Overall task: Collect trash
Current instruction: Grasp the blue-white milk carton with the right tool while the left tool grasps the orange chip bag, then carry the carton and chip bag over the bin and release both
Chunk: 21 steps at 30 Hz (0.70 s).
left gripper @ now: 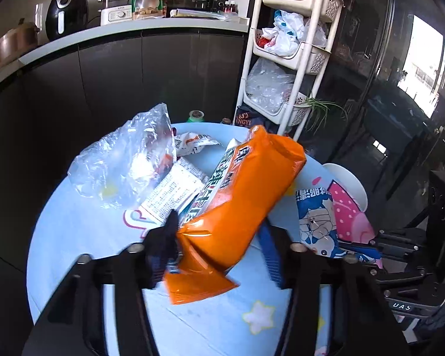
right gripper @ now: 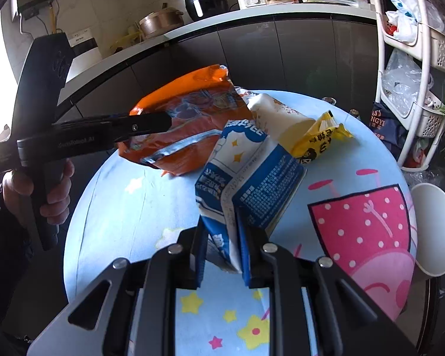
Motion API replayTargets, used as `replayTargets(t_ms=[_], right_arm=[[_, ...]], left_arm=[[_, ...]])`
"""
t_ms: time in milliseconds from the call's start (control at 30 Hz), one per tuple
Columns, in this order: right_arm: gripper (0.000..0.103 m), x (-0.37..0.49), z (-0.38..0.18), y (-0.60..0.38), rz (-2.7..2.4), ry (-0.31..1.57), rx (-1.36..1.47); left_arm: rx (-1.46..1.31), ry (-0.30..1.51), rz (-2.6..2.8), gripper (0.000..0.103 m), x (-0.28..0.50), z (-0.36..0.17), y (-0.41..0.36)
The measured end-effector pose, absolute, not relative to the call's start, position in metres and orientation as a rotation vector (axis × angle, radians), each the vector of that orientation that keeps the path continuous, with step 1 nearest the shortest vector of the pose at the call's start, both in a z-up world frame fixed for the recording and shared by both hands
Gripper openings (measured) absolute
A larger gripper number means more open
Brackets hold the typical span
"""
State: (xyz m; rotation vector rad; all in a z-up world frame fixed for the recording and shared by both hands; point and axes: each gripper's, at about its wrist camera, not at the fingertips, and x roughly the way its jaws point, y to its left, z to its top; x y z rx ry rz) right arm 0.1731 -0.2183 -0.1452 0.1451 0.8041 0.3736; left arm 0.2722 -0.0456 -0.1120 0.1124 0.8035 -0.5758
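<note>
collection barely begun: left claw half-closed around orange bag; right claw clamps blue wrapper; yellow wrapper waits on worktop.

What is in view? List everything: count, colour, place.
table: one, round, light-blue cartoon cloth, under the trash
orange snack bag: one, orange, gripped in left tool
blue wrapper: one, blue and white, gripped in right tool
yellow wrapper: one, yellow, table's far side
plastic bag: one, clear, table's far left
paper cup: one, white, by table's right edge
basket rack: one, white, right of counter
air fryer: one, black, on counter
left tool: one, black
right tool: one, black
hand: one, on left tool's handle
</note>
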Motion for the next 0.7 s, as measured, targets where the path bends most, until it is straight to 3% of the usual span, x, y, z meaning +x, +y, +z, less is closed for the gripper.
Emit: replayTargets(t_ms=[67, 267, 700], right_arm=[[0.02, 0.169, -0.141, -0.219, 0.378, 0.794, 0.154], [0.02, 0.147, -0.122, -0.232, 0.392, 0.752, 0.183], [0.02, 0.104, -0.068, -0.308, 0.26, 0.592, 0.228]], left_arm=[[0.09, 0.819, -0.576, 0.034, 0.27, -0.111, -0.044], [0.014, 0.797, -0.588, 0.028, 0.249, -0.094, -0.034], [-0.095, 0.705, -0.751, 0.027, 0.214, -0.027, -0.072]])
